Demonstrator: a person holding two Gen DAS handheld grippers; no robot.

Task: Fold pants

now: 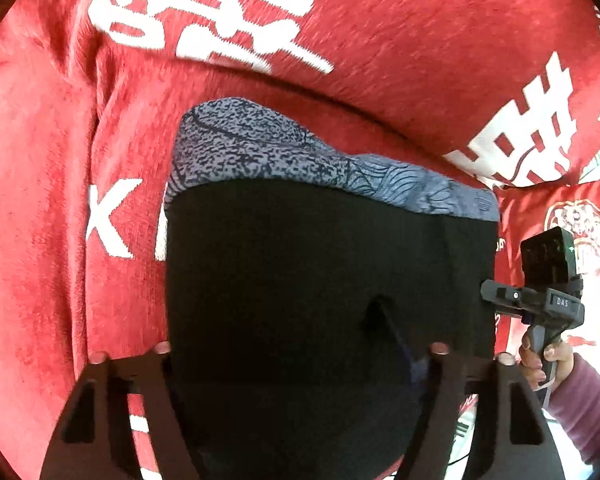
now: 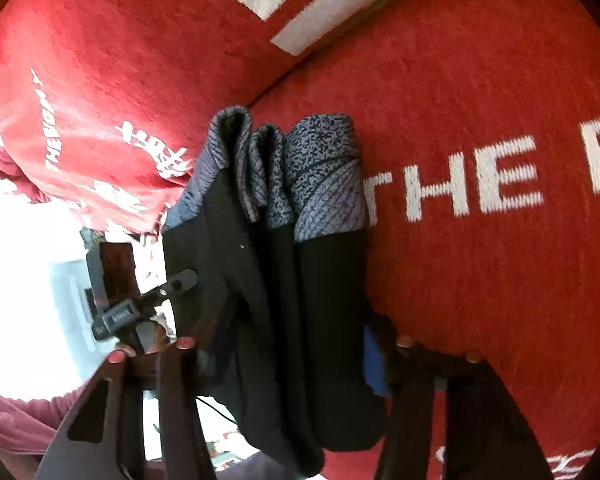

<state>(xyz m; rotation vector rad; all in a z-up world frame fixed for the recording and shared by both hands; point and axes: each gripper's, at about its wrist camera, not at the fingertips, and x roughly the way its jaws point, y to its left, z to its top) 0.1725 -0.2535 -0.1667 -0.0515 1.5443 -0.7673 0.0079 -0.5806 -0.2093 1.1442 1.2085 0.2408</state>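
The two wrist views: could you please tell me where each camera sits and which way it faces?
Left wrist: on the left gripper, looking along its fingers over the black pants onto the red blanket; the right gripper shows at right.
Right wrist: on the right gripper, facing the bunched pants; the left gripper shows at left.
Shared: pants, blanket.

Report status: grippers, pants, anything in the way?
Left gripper open astride folded black pants with grey patterned cuffs. Right gripper open astride them too. Red printed blanket underneath; no obstruction seen.
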